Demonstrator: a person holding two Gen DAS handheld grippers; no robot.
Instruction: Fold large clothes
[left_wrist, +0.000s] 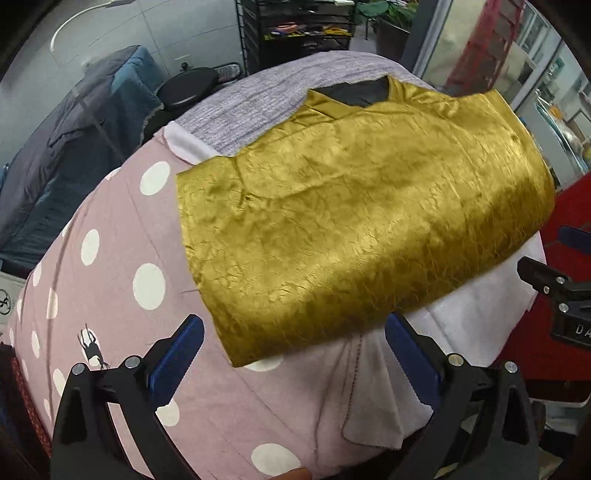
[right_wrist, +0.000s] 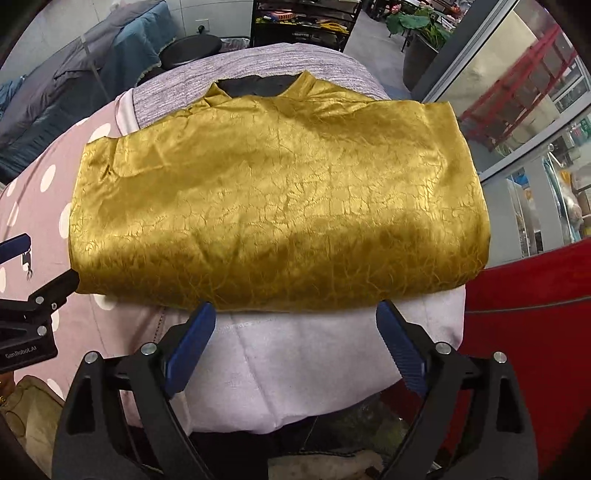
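Gold crinkled garment (right_wrist: 277, 206) folded into a rectangle, lying flat on layered bedding: grey knit blanket (right_wrist: 266, 62) at 12 o'clock, pink polka-dot sheet (left_wrist: 110, 295) at 9, white cloth (right_wrist: 295, 369) at 6. Left gripper (left_wrist: 295, 354) and right gripper (right_wrist: 295, 332) spread wide, empty, just short of the near hem.
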